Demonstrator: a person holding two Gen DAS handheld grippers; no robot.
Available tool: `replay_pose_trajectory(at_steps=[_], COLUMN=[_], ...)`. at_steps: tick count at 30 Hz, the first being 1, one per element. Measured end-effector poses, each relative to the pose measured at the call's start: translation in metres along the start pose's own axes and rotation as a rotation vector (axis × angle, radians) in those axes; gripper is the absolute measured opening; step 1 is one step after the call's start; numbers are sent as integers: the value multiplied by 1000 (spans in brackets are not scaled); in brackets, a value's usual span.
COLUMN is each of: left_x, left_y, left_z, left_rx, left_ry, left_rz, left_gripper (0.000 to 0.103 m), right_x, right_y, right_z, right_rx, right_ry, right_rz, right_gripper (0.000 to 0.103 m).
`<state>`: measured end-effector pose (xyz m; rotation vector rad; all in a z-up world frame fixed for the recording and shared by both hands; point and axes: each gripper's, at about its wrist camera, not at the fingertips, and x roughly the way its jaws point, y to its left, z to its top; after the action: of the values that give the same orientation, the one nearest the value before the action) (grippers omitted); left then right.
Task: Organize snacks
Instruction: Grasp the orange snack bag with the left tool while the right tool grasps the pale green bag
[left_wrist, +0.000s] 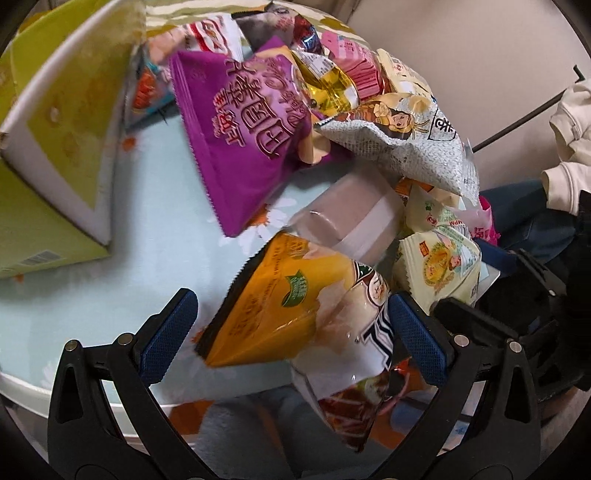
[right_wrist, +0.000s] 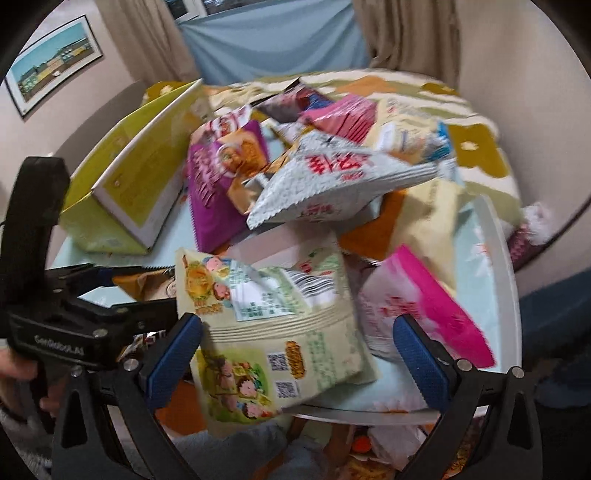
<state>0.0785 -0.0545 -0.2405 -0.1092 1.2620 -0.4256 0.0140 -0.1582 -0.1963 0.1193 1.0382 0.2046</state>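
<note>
Snacks piled on desk: left tool wide around orange bag, right tool wide around cream pack; close mid-body, then lift toward green box.

Snack bags are lying heaped together on the table: a purple bag is leaning flat beside a grey speckled bag on top, an orange bag is sitting at the near edge (slightly overhanging), and a pale green bag is resting nearby.

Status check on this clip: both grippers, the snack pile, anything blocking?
Left gripper open, straddling orange bag. Right gripper open over cream cartoon bag. Snacks unsorted, heaped beside green box. Bags overlap; clean pick awkward.
</note>
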Motion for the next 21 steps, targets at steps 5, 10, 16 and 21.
replay_pose_trajectory(at_steps=[5,10,16,21], left_x=[4,4,-1,-9], left_y=[2,-6,-8,0], left_z=[-2,-1,-2,-4], left_rx=[-27,-6,-6,-26], left_ry=[6,14,5,-10], left_rz=[-63,-67,-34,-1], left_gripper=[89,66,59,57], right_x=[11,21,33,42], right_y=[-4,-9,-9,-5], right_z=[3,6,10,16], right_rx=[-14,-3,-17,-36], right_ry=[43,68,104,119], right_rz=[75,119,154,160], right_gripper=[103,103,103,103])
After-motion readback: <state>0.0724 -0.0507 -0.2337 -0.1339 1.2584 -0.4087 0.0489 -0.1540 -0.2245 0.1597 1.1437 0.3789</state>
